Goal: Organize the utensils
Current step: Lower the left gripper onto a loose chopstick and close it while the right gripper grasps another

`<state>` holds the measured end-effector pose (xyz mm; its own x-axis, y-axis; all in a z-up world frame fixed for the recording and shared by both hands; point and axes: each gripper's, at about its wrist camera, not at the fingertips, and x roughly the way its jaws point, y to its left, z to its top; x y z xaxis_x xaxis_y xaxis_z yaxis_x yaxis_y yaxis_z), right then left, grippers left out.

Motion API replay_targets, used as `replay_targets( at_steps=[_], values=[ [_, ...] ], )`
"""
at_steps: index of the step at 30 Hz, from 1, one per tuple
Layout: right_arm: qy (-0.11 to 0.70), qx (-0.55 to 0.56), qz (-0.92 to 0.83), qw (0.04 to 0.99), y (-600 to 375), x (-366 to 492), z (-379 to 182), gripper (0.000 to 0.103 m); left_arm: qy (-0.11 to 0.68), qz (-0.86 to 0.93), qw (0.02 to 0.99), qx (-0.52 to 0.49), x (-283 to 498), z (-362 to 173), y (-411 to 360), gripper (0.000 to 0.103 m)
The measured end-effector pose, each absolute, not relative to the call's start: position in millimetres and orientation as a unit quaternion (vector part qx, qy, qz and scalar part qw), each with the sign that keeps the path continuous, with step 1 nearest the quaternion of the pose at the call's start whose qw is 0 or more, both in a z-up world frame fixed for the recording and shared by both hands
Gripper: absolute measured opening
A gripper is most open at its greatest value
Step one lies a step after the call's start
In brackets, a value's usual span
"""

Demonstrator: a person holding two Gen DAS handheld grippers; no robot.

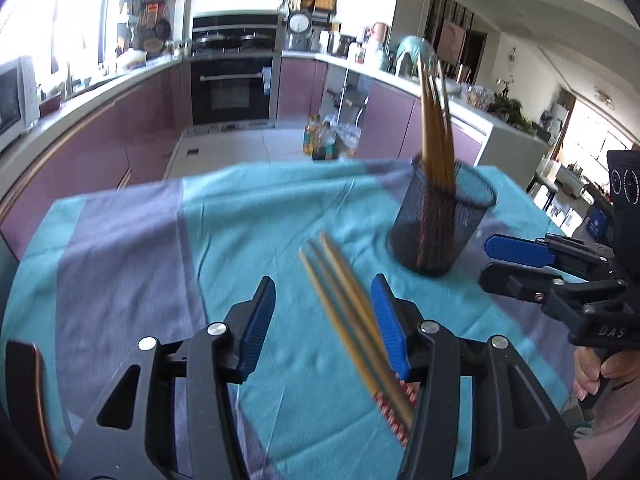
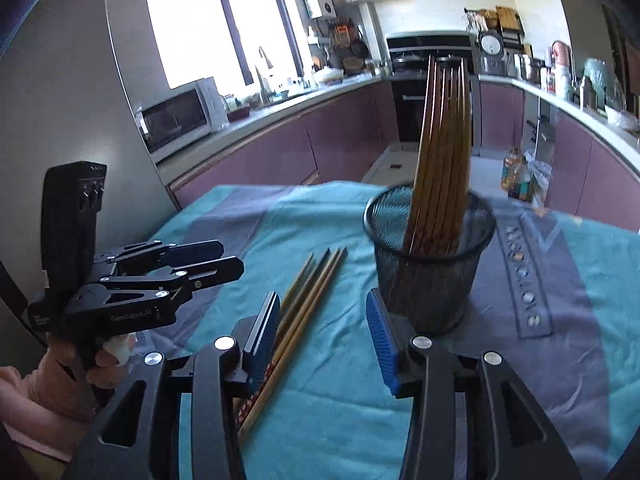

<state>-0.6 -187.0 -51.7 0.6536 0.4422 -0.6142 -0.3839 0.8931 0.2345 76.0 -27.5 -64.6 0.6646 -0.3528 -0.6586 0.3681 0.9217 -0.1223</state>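
Note:
A black mesh cup (image 1: 442,224) stands on the blue and grey cloth and holds several wooden chopsticks upright (image 1: 438,136). It also shows in the right wrist view (image 2: 430,256). Loose chopsticks (image 1: 348,312) lie on the cloth between the fingers of my left gripper (image 1: 324,320), which is open above them. In the right wrist view the loose chopsticks (image 2: 308,292) lie by the left finger of my right gripper (image 2: 322,340), which is open and empty, just before the cup. The right gripper also shows in the left wrist view (image 1: 516,262), right of the cup.
The cloth-covered table (image 1: 132,240) stands in a kitchen with purple cabinets (image 1: 80,148) and an oven (image 1: 234,88) behind. Bottles (image 1: 322,140) stand on the floor beyond the table's far edge. A microwave (image 2: 176,116) sits on the left counter.

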Motion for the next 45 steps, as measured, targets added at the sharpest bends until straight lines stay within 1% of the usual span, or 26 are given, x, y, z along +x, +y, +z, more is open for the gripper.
replay_targets(
  at_steps=[5, 10, 20, 32, 45],
  values=[
    [0.380, 0.046, 0.232, 0.894, -175.4, -2.2, -75.5, 0.043, 0.383, -0.194, 0.903, 0.022, 67.0, -88.1, -33.5, 0.049],
    [0.395, 0.051, 0.234, 0.887, -168.8, -1.3, -85.6, 0.043, 0.405, -0.200, 0.892, 0.031, 63.3, -104.5, -43.3, 0.049],
    [0.399, 0.055, 0.234, 0.885, -168.0, -2.5, -88.5, 0.043, 0.426, -0.190, 0.884, 0.034, 69.5, -114.9, -54.0, 0.047],
    [0.405, 0.052, 0.236, 0.882, -164.1, 1.4, -92.1, 0.043, 0.430, -0.185, 0.883, 0.036, 68.2, -117.2, -52.2, 0.044],
    [0.417, 0.035, 0.235, 0.877, -148.2, 7.3, -96.7, 0.043, 0.434, -0.194, 0.879, 0.024, 73.7, -118.6, -47.6, 0.029]
  ],
)
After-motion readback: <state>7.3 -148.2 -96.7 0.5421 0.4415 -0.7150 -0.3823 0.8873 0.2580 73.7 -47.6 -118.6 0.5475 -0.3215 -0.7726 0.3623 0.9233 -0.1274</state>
